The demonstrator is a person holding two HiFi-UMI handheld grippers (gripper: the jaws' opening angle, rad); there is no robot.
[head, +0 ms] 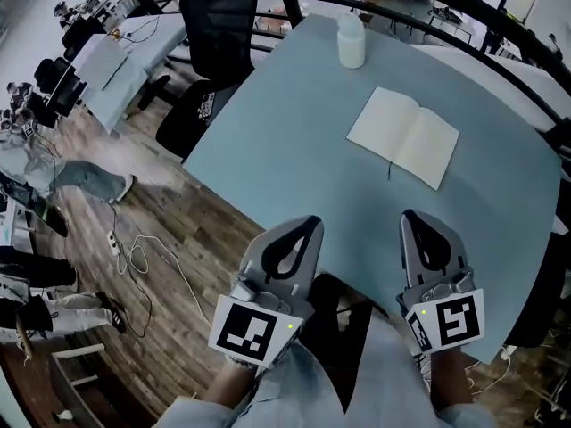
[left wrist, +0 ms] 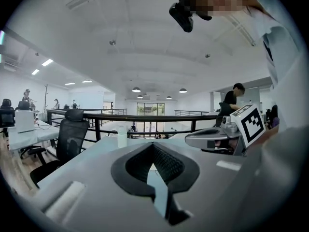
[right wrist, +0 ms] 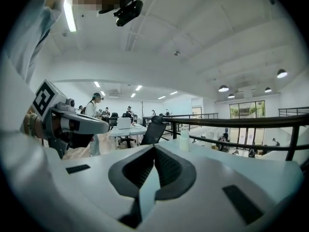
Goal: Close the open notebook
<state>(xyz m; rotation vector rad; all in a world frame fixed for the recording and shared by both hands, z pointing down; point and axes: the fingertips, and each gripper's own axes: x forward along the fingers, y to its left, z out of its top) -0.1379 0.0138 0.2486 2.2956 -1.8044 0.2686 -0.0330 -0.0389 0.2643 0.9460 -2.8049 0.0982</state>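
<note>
Both pinched closed, empty: left claw point(head: 308, 226), right claw point(head: 412, 219); notebook point(head: 403, 136) looks light, floppy, I'd lift one cover's outer edge

Cream notebook point(head: 403, 137), pale blue table point(head: 285, 132)

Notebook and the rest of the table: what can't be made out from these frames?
- Notebook pages: head view, too small to show any writing; cover hidden underneath the open pages.
- Thin dark strand at its near edge: too small to tell ribbon from pen.
- Bottle: head view, label and contents too small.
- Table near edge: head view, covered by left gripper, right gripper and sleeves.
</note>
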